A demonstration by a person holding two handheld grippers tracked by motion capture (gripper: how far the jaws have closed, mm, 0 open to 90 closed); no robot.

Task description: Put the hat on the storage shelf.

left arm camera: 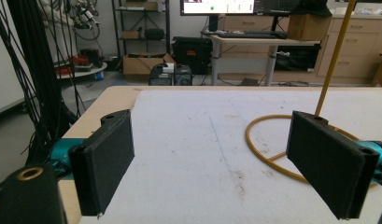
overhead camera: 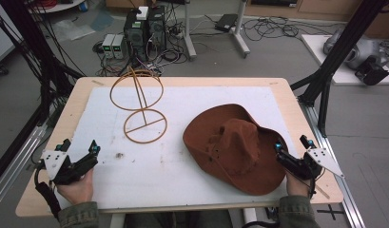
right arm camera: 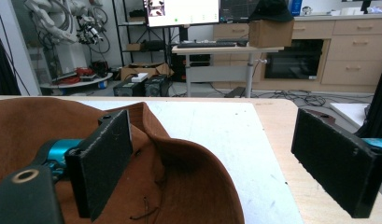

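A white mat (overhead camera: 182,156) covers the wooden counter (overhead camera: 296,114); beyond it, cables and 2 computer towers (overhead camera: 144,28) crowd the floor. Both grippers' jaws gape, released, left gripper (overhead camera: 78,148) and right gripper (overhead camera: 292,142) flanking the brown hat (overhead camera: 230,147).

The hat (overhead camera: 235,147) is plain rust brown, the wire stand (overhead camera: 142,102) is mustard yellow, and the table mat (overhead camera: 182,161) is white with small dark stains.

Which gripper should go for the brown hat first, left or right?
Right, most likely. The right gripper stands open at the brim of the hat, one jaw over the felt. The left gripper is open too, but far across the white mat, nearer the wire stand.
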